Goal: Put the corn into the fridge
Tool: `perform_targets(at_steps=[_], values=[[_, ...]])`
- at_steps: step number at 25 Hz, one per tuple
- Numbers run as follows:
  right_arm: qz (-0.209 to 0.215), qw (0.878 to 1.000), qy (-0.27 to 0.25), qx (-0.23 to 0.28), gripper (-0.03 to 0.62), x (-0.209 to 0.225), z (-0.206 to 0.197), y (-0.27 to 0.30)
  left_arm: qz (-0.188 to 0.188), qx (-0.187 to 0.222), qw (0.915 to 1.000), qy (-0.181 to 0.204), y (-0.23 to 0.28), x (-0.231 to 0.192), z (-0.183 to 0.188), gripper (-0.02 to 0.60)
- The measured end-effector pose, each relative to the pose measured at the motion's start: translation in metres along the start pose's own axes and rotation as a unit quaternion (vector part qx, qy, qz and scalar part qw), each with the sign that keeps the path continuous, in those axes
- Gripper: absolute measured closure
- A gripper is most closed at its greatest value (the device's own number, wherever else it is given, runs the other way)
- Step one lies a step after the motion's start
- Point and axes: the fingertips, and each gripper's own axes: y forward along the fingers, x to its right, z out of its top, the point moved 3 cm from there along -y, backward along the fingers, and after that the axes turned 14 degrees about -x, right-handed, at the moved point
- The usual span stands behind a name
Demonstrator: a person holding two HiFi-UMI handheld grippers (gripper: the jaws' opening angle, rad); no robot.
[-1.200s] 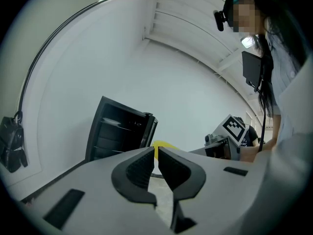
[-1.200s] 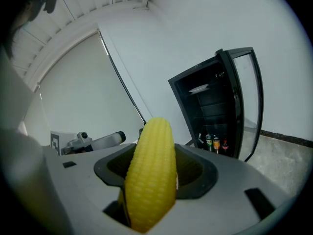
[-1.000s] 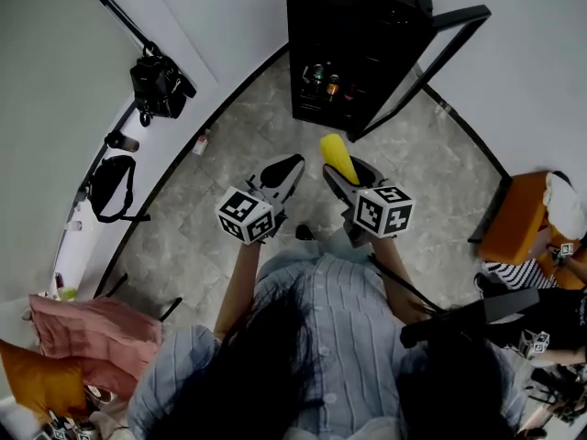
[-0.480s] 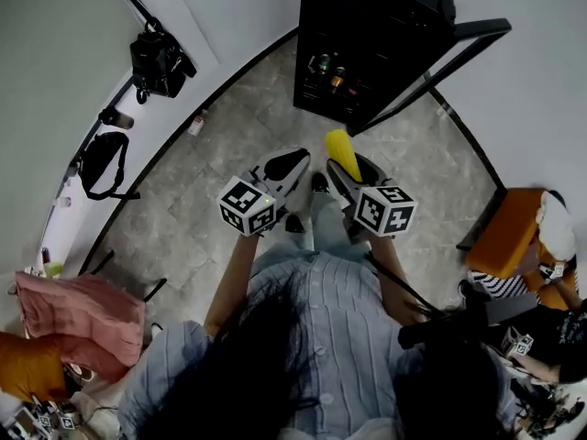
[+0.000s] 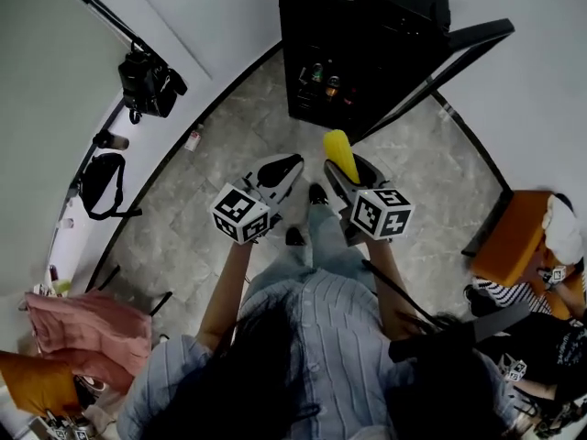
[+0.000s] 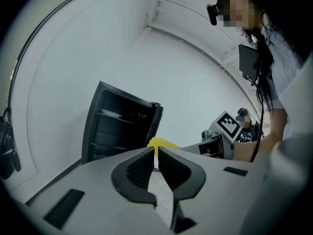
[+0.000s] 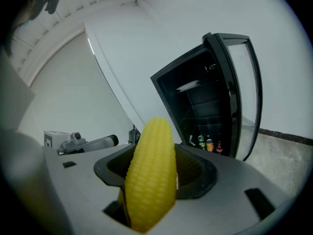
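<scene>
Clamping the corn (image 5: pixel 337 149), its tip pointing forward, the right gripper (image 5: pixel 348 170) faces the open fridge (image 5: pixel 358 44) ahead; the left gripper (image 5: pixel 290 162), jaws together, holds nothing.

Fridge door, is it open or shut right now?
Open: the fridge door stands swung out from the fridge, baring the bottles inside.

Right hand-held gripper (image 7: pixel 156 166) clamps the corn (image 7: pixel 149 190) upright; fridge (image 7: pixel 195 102) ahead, door (image 7: pixel 245 82) open, bottles (image 7: pixel 209 144) low inside.
</scene>
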Motion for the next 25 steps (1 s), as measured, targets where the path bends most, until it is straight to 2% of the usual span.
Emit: perform_targets(at_steps=[7,12,20,25], values=[[-0.007,1.0,0.004,0.003,0.339,0.043,0.02,0.019,0.006,0.018,0.9998,0.004,0.043,-0.015,0.01,0.566],[-0.011,1.0,0.007,0.006,0.339,0.068,0.034,0.041,0.004,0.031,0.9995,-0.007,0.062,-0.034,0.013,0.566],[-0.027,1.0,0.006,0.015,0.339,0.106,0.067,0.08,0.028,0.037,0.9989,0.0,0.083,-0.082,0.026,0.566],[-0.04,0.999,-0.005,0.017,0.339,0.125,0.092,0.106,0.023,0.03,0.9991,-0.019,0.1,-0.11,0.03,0.566]])
